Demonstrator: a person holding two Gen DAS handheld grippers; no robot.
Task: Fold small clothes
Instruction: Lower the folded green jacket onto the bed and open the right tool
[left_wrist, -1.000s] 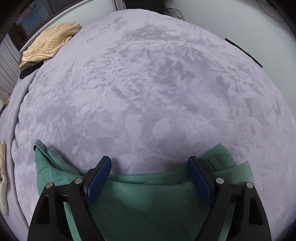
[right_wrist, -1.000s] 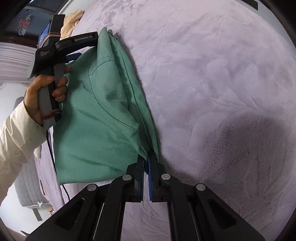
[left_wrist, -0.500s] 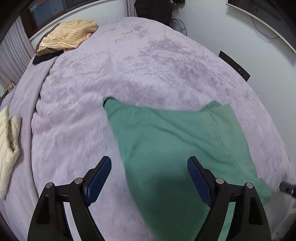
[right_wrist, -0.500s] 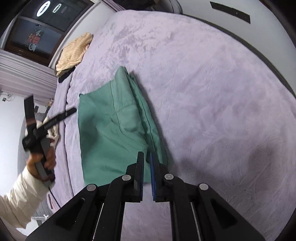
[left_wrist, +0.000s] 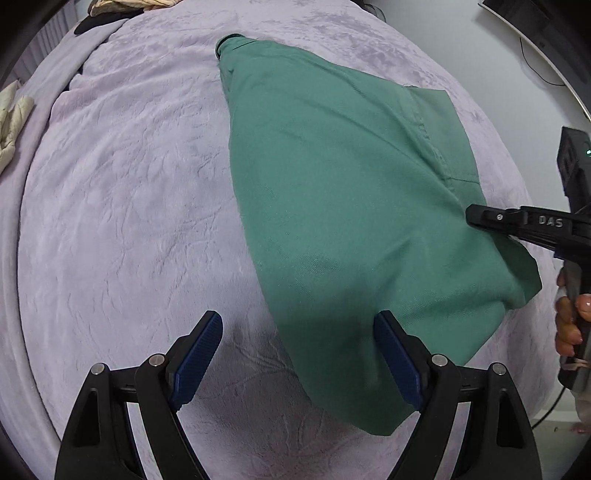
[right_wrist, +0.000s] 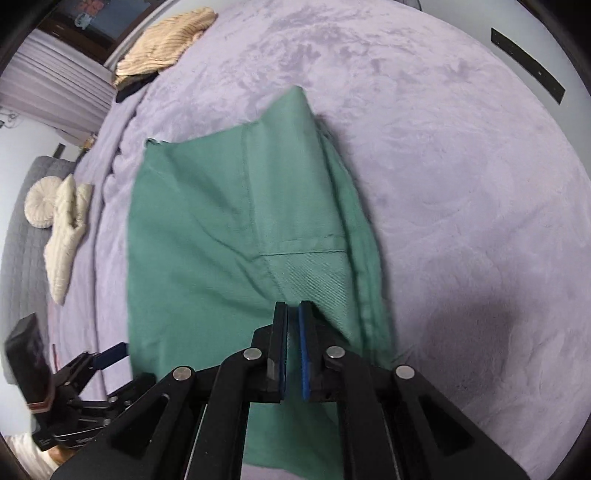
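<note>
Green garment lies spread on the lilac bed cover, folded over w/ a seam running along its right part, one narrow end pointing to the far side of the bed.

Your left gripper is wide open, blue pads well apart, nothing between them; its right pad sits over the near edge of the cloth, its left pad over bare cover. From the right wrist view you see that same gripper low at the left, just beside the garment's near-left edge.

Your right gripper has its pads almost together, only a thin slit between them. It's over the near-right part of the cloth, but I can't tell whether any fabric is pinched in there. In the left wrist view its black tip reaches the garment's right edge, your hand round the handle.

Elsewhere: a tan ribbed knit lies at the bed's far-left corner atop smth dark, and a cream knit piece is off the left side, on a grey quilted surface.
</note>
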